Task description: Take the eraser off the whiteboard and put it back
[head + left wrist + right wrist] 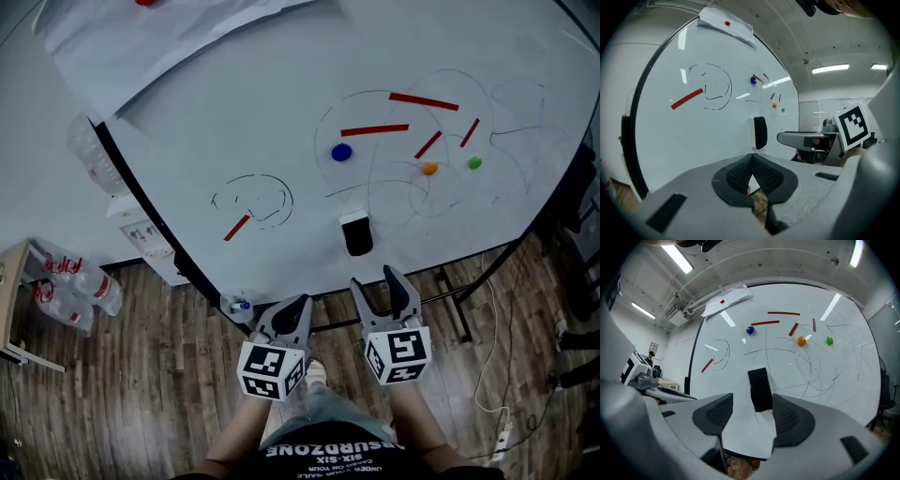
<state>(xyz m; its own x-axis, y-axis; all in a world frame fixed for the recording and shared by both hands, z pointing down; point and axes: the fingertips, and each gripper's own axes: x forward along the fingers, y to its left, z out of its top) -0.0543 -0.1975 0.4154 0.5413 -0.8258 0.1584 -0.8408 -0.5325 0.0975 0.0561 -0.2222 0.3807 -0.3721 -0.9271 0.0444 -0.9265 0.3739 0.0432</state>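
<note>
**A:** Quick q, where's the eraser (356, 232) sitting at this point?

**B:** On the whiteboard (281, 122), just ahead of the right tongs (375, 278). From the right gripper view it lines up pretty much with the gap between the two jaws, standing upright on its long side. The head view shows it a little past the jaw tips, not touching them.

**A:** And the right tongs are open?

**B:** Yep, jaws spread wide, nothing in them, only bare board and the eraser beyond.

**A:** What about the left tongs (292, 306)?

**B:** Closed up, tips pressed together, nothing pinched between them. They hang low beside the right tongs, over the wooden floor (141, 375) near the board's bottom edge. From them the eraser is ahead and off to the right.

**A:** Anything else nearby?

**B:** A blue magnet (341, 152) farther out past the eraser, and a short red strip (236, 228) ahead-left of the left tongs, next to some scribbled curves.
</note>
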